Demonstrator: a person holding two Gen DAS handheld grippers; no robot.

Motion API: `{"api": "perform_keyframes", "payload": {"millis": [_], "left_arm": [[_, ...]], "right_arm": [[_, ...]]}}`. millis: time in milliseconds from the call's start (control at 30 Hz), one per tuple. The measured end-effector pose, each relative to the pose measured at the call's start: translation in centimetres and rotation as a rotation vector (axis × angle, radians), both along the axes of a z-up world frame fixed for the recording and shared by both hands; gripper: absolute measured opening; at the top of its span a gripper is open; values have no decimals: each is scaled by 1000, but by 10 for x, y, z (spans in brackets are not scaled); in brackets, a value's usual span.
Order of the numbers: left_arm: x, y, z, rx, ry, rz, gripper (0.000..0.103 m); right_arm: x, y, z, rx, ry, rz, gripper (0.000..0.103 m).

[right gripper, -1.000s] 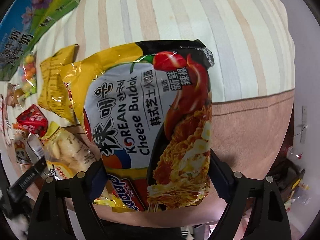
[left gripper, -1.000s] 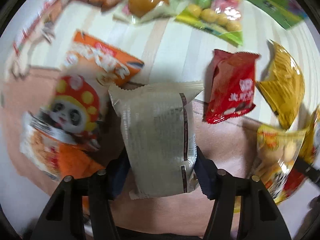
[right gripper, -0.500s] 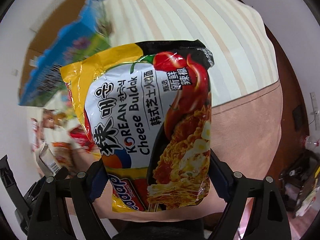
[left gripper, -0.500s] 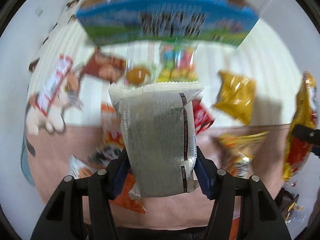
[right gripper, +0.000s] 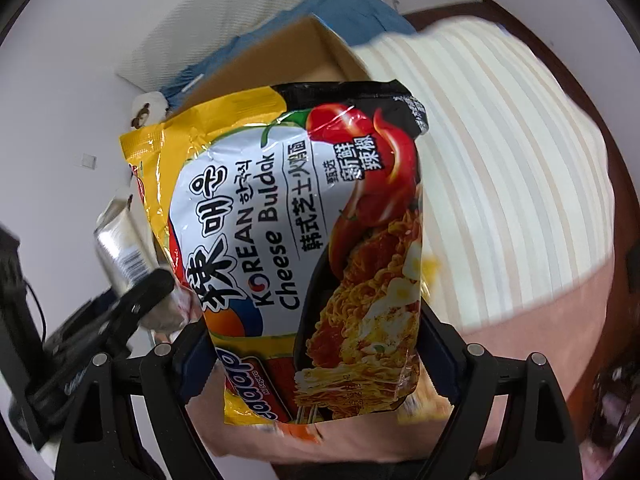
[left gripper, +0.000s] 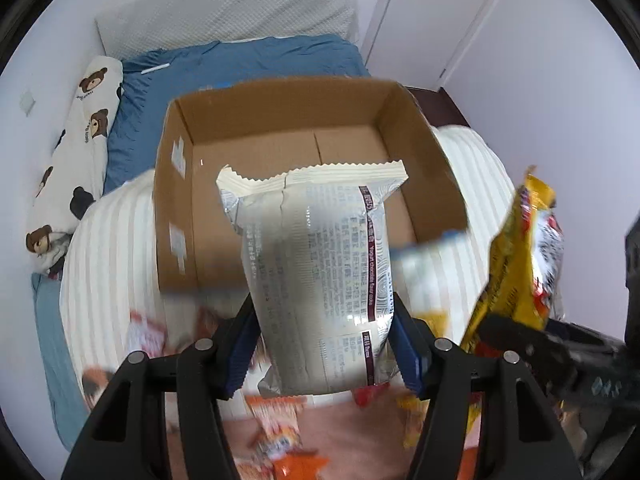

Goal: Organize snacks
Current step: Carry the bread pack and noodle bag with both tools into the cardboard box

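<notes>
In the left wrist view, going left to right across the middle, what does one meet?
Bear-print pillow → cardboard box → silver snack packet held in the left gripper → yellow noodle packet.

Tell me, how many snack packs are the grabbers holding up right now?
2. The silver foil packet is pinched in the left gripper over the open cardboard box. The yellow Cheese Buldak noodle pack is clamped in the right gripper. More snacks lie blurred below.

We cannot read the snack packets (left gripper: 280, 432) smeared below the left fingers (left gripper: 240, 354); the noodle bag (right gripper: 304, 248) between the right fingers (right gripper: 438, 354) hides most of the cardboard box (right gripper: 280, 56).
</notes>
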State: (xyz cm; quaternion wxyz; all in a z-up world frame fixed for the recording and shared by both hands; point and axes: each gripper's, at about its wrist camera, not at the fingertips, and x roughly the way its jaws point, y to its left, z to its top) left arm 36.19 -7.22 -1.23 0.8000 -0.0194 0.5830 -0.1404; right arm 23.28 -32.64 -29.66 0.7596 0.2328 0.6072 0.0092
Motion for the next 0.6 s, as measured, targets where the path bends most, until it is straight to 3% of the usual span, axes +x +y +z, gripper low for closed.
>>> {"api": "perform_keyframes", "payload": {"millis": [167, 333, 600], "left_arm": [[77, 10, -30, -34, 125, 46, 58], [142, 15, -71, -105, 260, 95, 58], [190, 19, -129, -59, 386, 127, 58]], "right_arm": [[57, -8, -11, -11, 14, 32, 89], [108, -16, -48, -38, 67, 96, 89], [156, -12, -122, -128, 207, 182, 89]]}}
